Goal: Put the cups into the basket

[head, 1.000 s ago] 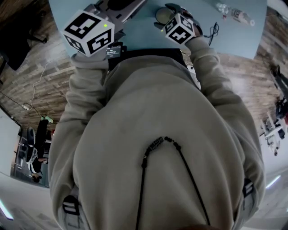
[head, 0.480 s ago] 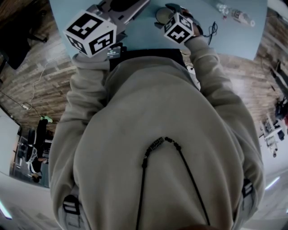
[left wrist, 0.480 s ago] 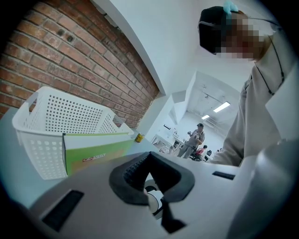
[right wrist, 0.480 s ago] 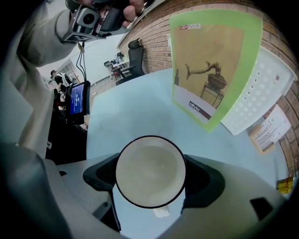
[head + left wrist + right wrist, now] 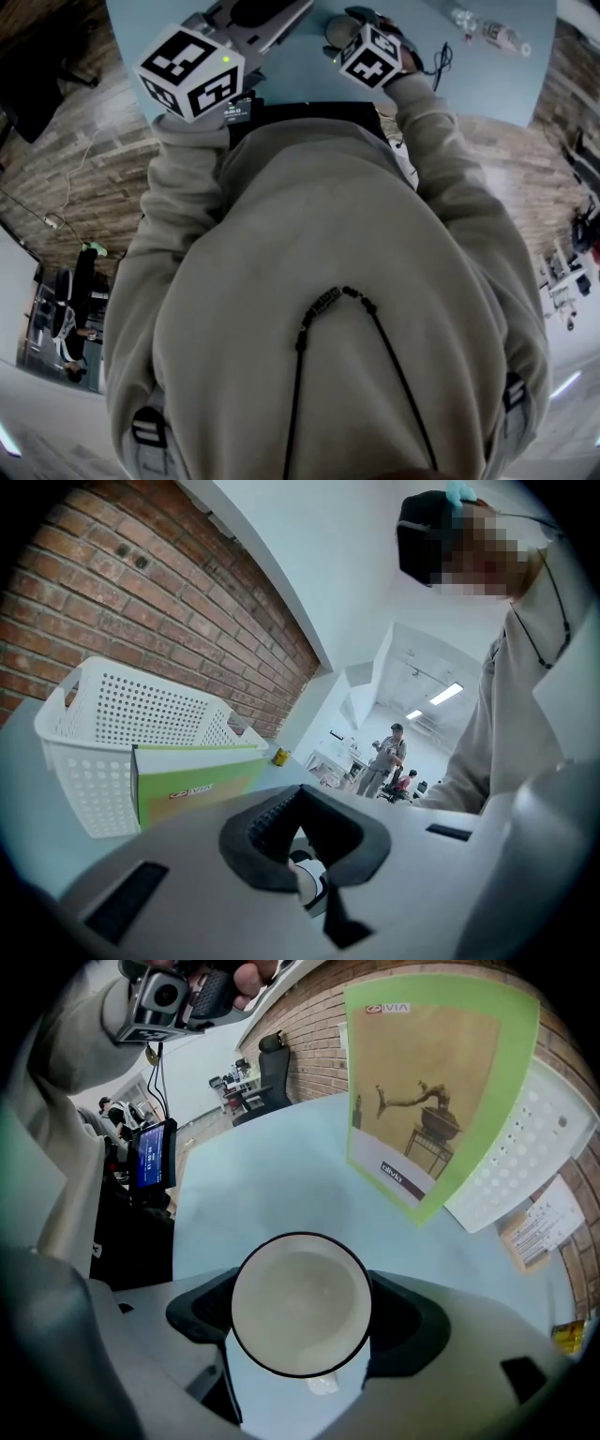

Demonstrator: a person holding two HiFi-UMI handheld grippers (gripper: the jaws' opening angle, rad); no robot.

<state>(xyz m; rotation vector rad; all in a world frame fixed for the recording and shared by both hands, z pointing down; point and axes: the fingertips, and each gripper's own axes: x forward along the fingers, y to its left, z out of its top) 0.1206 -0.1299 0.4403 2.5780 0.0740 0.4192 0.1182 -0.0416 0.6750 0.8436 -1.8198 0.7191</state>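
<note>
- Left gripper view: the left gripper [image 5: 305, 841] is tilted up off the table [image 5: 33, 799]. Its jaws are together, pads meeting at the tips. A small white and black bit shows in the hollow between them, too small to name. I judge this gripper is held clear of the work. The white basket [image 5: 122, 714] stands near, mouth up, with a green box [image 5: 197, 780] just in front of its near wall.
- Right gripper view: the right gripper [image 5: 300, 1321] looks straight down into a white cup [image 5: 300, 1288] with a dark rim. A pad presses on each side, so the cup is clamped upright. Whether it is lifted I cannot tell. Bare table lies between cup and box. The basket shows behind the box, so the path likely has to rise over the box and the basket's rim.
- Head view: both grippers are over the table's near edge, close to the person [image 5: 319, 281]. A bottle [image 5: 487, 28] lies well apart at the far right.
</note>
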